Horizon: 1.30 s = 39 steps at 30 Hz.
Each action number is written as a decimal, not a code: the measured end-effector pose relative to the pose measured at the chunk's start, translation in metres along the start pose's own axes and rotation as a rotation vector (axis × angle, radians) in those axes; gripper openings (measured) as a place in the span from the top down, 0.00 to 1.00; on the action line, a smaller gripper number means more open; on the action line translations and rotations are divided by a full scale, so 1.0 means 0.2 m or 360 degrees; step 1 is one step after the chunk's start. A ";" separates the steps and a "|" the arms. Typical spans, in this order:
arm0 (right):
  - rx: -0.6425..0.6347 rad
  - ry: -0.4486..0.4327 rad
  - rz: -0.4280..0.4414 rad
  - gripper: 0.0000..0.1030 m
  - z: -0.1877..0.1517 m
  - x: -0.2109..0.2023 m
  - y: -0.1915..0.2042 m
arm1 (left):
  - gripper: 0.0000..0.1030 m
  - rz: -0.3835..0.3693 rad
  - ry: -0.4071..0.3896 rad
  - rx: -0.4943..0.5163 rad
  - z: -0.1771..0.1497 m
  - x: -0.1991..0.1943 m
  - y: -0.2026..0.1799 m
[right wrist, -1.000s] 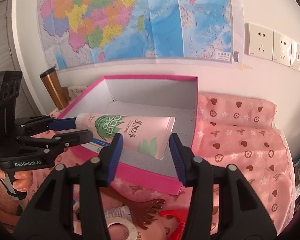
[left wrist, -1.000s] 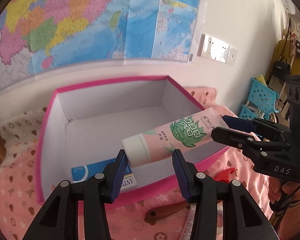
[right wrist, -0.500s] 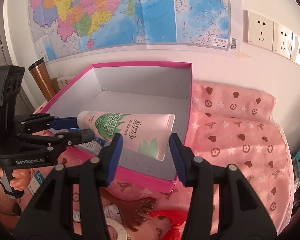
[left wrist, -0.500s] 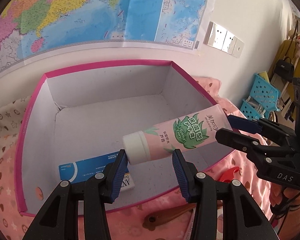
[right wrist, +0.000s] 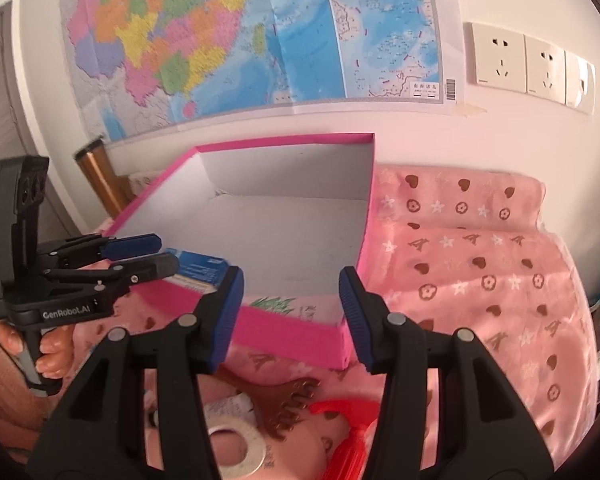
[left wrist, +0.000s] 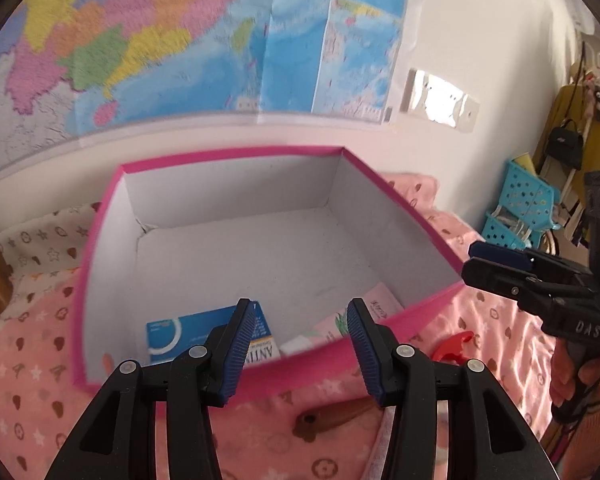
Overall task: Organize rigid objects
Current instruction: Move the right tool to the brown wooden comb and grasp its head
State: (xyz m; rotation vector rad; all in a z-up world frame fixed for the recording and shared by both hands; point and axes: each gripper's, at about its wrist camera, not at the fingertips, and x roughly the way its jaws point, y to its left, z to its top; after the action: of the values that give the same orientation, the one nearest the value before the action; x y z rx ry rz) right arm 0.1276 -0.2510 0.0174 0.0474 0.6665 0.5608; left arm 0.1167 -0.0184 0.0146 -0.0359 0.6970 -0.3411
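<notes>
A pink tube with green leaf print point(left wrist: 356, 320) lies inside the pink-rimmed box point(left wrist: 100, 240) near its front wall, also seen in the right wrist view point(right wrist: 288, 307). A blue and white carton point(left wrist: 188, 334) lies beside it in the box point(right wrist: 364, 240). My left gripper point(left wrist: 296, 346) is open and empty, just in front of the box. My right gripper point(right wrist: 290, 316) is open and empty at the box's front right corner. Each gripper shows in the other's view, the right one point(left wrist: 496, 266) and the left one point(right wrist: 140, 256).
A brown wooden comb point(right wrist: 288, 404), a red plastic item point(right wrist: 348, 440), a tape roll point(right wrist: 236, 444) and a sachet lie on the pink patterned cloth point(right wrist: 480, 280) in front of the box. A copper flask point(right wrist: 100, 180) stands left of the box. A map hangs on the wall.
Both grippers opened and let go of the pink tube, which now lies in the box. Both grippers have drawn back toward the box's front.
</notes>
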 end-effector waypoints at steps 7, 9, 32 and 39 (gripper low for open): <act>0.0096 0.0098 0.0054 0.50 -0.18 -0.05 -0.03 | 0.48 -0.0048 -0.0073 0.0042 -0.13 -0.16 -0.02; 0.0127 0.0159 0.0056 0.50 -0.25 -0.03 -0.03 | 0.48 -0.0080 -0.0034 0.0019 -0.18 -0.15 -0.01; 0.0302 0.0474 0.0134 0.50 -0.43 0.24 -0.03 | 0.50 -0.0054 0.0390 -0.0066 -0.38 0.21 0.03; 0.0331 0.0507 0.0108 0.50 -0.41 0.27 -0.03 | 0.50 -0.0080 0.0410 -0.0079 -0.37 0.23 0.04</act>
State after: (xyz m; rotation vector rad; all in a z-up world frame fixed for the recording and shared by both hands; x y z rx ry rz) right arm 0.1163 -0.2388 -0.0801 0.1787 1.0354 0.5681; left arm 0.1054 -0.0193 -0.0731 -0.0573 0.9612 -0.3804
